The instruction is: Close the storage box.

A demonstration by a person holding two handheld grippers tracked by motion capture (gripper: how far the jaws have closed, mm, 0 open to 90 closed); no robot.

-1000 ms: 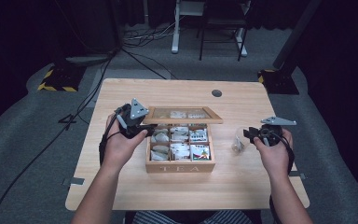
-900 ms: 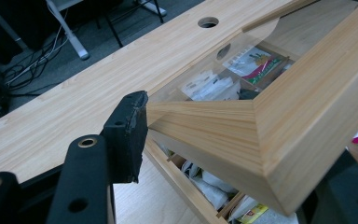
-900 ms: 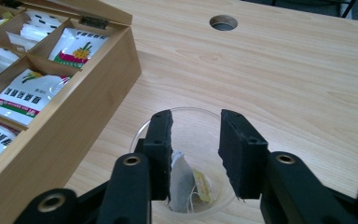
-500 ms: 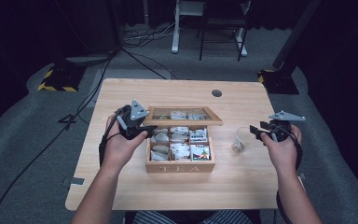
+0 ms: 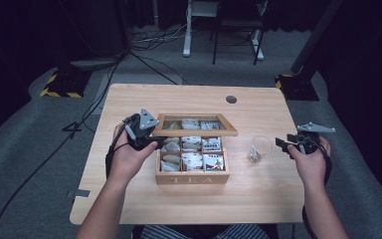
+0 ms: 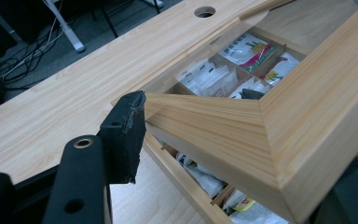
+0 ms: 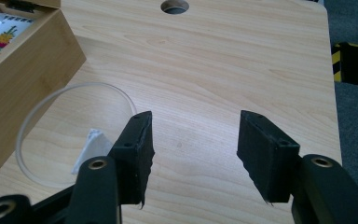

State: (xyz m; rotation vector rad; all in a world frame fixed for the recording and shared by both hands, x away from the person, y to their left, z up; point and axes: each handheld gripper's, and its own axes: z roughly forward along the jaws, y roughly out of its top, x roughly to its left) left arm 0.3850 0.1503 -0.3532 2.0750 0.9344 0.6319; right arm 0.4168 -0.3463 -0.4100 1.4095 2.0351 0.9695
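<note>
A wooden tea box (image 5: 191, 177) marked TEA stands mid-table with several tea bags (image 5: 193, 159) in its compartments. Its glass-paned lid (image 5: 199, 132) hangs half raised over the back rows. My left gripper (image 5: 151, 142) is at the lid's left front corner. In the left gripper view the gripper (image 6: 237, 163) is shut on the lid frame (image 6: 307, 107), one jaw on each side. A clear glass (image 5: 260, 148) with a tea bag (image 7: 91, 147) in it stands right of the box. My right gripper (image 5: 282, 143) is open just right of the glass (image 7: 42, 105), and nothing lies between the fingers of this gripper (image 7: 193, 154).
The light wooden table (image 5: 129, 199) has a round cable hole (image 5: 231, 99) near its far edge. The box wall (image 7: 23, 60) stands close to the glass on its left. Beyond the table are desk legs, floor cables and yellow-black striped bases (image 5: 59, 89).
My right gripper has drawn back to the right, away from the glass. The left gripper and the lid have hardly moved.
</note>
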